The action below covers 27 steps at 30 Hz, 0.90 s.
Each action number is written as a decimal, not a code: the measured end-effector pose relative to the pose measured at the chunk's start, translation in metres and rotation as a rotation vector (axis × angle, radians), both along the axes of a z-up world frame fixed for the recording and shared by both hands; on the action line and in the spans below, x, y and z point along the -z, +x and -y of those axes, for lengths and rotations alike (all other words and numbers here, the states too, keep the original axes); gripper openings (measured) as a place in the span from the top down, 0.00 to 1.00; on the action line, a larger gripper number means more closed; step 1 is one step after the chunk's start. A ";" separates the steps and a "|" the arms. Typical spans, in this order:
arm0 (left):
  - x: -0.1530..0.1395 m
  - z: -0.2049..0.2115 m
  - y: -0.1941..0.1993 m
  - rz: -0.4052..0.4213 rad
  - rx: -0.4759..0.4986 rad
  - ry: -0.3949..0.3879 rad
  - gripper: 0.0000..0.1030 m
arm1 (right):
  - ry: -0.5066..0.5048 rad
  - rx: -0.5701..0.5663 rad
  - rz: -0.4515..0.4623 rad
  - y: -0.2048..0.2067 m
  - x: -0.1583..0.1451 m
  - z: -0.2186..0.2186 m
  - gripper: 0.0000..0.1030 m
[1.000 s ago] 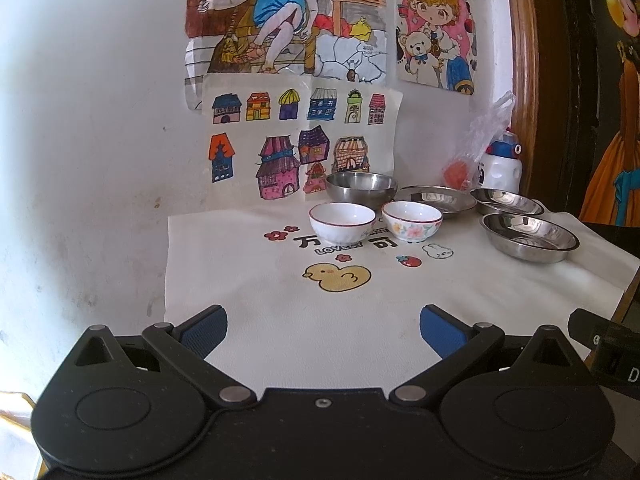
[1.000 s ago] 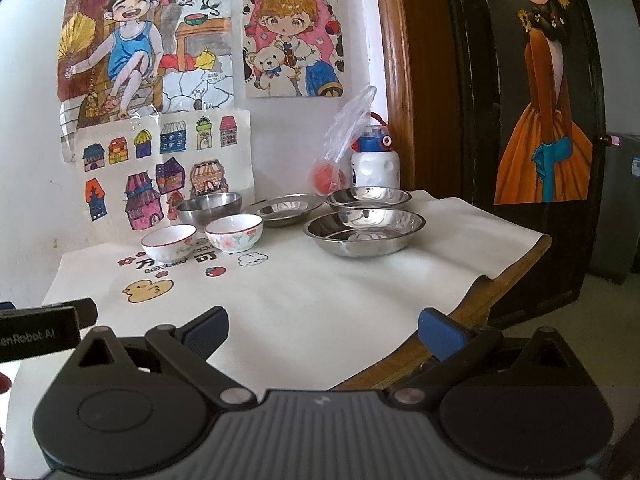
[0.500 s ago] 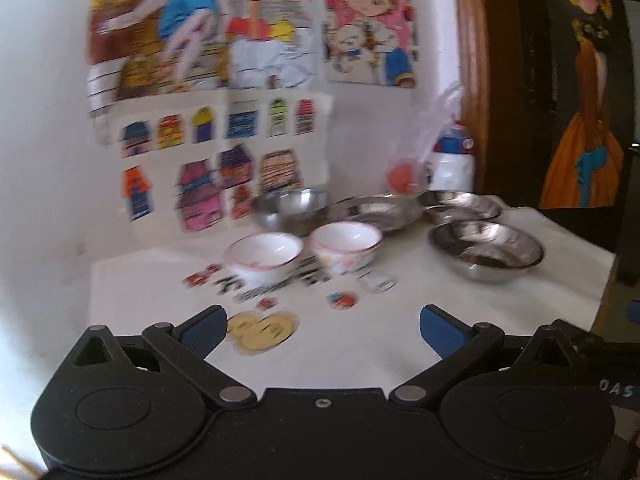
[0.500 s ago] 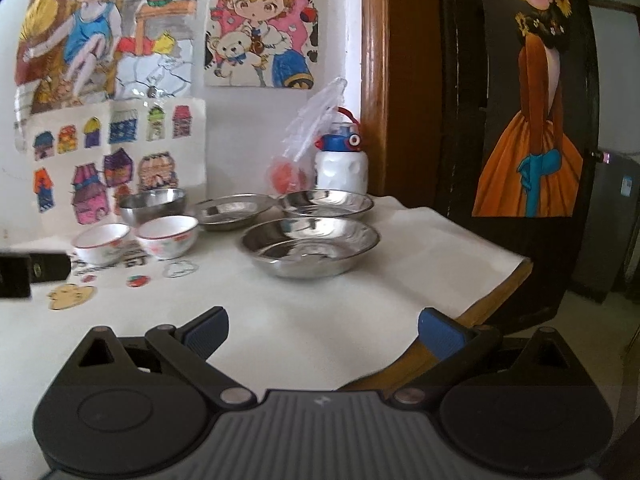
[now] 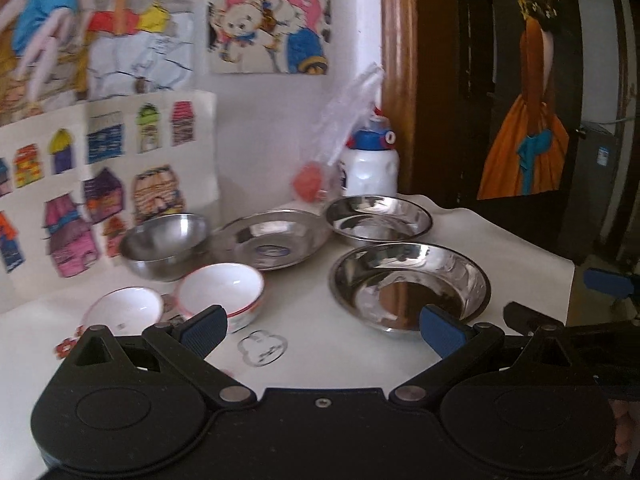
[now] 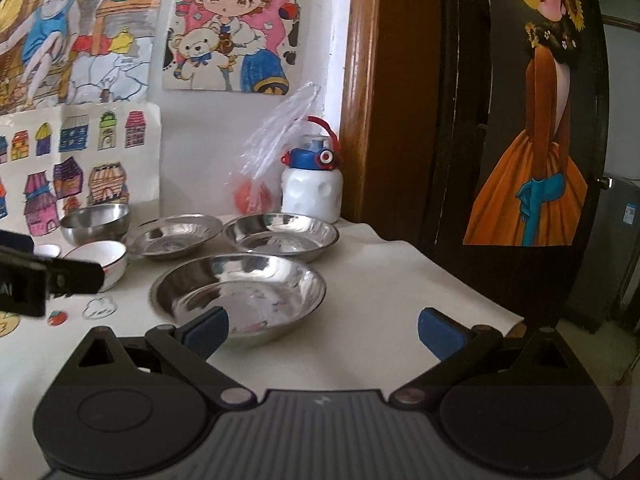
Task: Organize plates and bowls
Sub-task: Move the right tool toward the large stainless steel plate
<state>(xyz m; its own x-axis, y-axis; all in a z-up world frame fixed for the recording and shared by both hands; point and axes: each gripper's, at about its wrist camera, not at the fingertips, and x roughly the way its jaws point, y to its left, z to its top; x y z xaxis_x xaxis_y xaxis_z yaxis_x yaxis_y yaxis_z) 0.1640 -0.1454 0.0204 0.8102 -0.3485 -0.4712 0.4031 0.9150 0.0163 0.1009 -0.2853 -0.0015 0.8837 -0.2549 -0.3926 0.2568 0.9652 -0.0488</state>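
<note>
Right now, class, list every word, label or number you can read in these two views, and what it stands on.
"AI": side of the left gripper, right wrist view, cut by the edge.
Sticker in the flat steel plate: blurred.
Label on the grey appliance: too small.
Tablecloth print: blurred.

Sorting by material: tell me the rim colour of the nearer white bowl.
Red, on the white bowl; clearest in the left wrist view.
</note>
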 end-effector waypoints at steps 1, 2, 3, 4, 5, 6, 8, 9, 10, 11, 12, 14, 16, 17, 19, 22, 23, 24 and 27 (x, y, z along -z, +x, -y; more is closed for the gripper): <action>0.002 0.003 0.005 -0.011 0.006 0.001 0.01 | 0.008 0.000 0.002 0.004 0.001 0.004 0.00; 0.003 0.006 0.011 -0.024 0.009 0.002 0.01 | 0.016 0.001 0.000 0.008 0.001 0.008 0.00; 0.005 0.009 0.017 -0.037 0.011 -0.002 0.01 | 0.025 0.001 -0.001 0.012 0.002 0.012 0.00; 0.006 0.012 0.023 -0.049 0.011 -0.006 0.01 | 0.031 0.000 -0.002 0.016 0.002 0.015 0.00; 0.007 0.014 0.029 -0.060 0.008 -0.010 0.01 | 0.037 -0.002 -0.003 0.020 0.002 0.018 0.00; 0.008 0.016 0.034 -0.071 0.004 -0.016 0.01 | 0.043 -0.002 -0.005 0.024 0.003 0.021 0.00; 0.011 0.019 0.045 -0.094 0.000 -0.029 0.01 | 0.052 -0.003 -0.010 0.032 0.006 0.026 0.00; 0.012 0.021 0.050 -0.107 0.000 -0.037 0.01 | 0.056 -0.003 -0.013 0.035 0.007 0.028 0.00; 0.014 0.022 0.054 -0.120 0.003 -0.047 0.01 | 0.062 -0.004 -0.016 0.039 0.008 0.030 0.00; 0.015 0.023 0.057 -0.132 0.007 -0.059 0.01 | 0.068 -0.005 -0.017 0.041 0.009 0.032 0.00; 0.017 0.024 0.061 -0.145 0.012 -0.072 0.01 | 0.077 -0.007 -0.020 0.044 0.011 0.034 0.00; 0.020 0.027 0.068 -0.172 0.020 -0.095 0.02 | 0.095 -0.010 -0.024 0.049 0.014 0.037 0.00; 0.024 0.029 0.074 -0.192 0.024 -0.108 0.03 | 0.111 -0.013 -0.028 0.053 0.018 0.040 0.00; 0.026 0.031 0.077 -0.201 0.024 -0.110 0.05 | 0.120 -0.014 -0.030 0.055 0.019 0.042 0.00; 0.029 0.034 0.083 -0.219 0.022 -0.114 0.09 | 0.132 -0.017 -0.031 0.060 0.022 0.044 0.02; 0.034 0.035 0.092 -0.250 0.016 -0.129 0.17 | 0.150 -0.021 -0.035 0.067 0.026 0.046 0.11; 0.036 0.035 0.094 -0.260 0.013 -0.136 0.20 | 0.157 -0.021 -0.038 0.070 0.027 0.047 0.12; 0.038 0.035 0.097 -0.272 0.010 -0.142 0.22 | 0.166 -0.024 -0.042 0.072 0.028 0.048 0.14; 0.043 0.034 0.103 -0.299 0.003 -0.157 0.30 | 0.195 -0.039 -0.053 0.075 0.032 0.049 0.24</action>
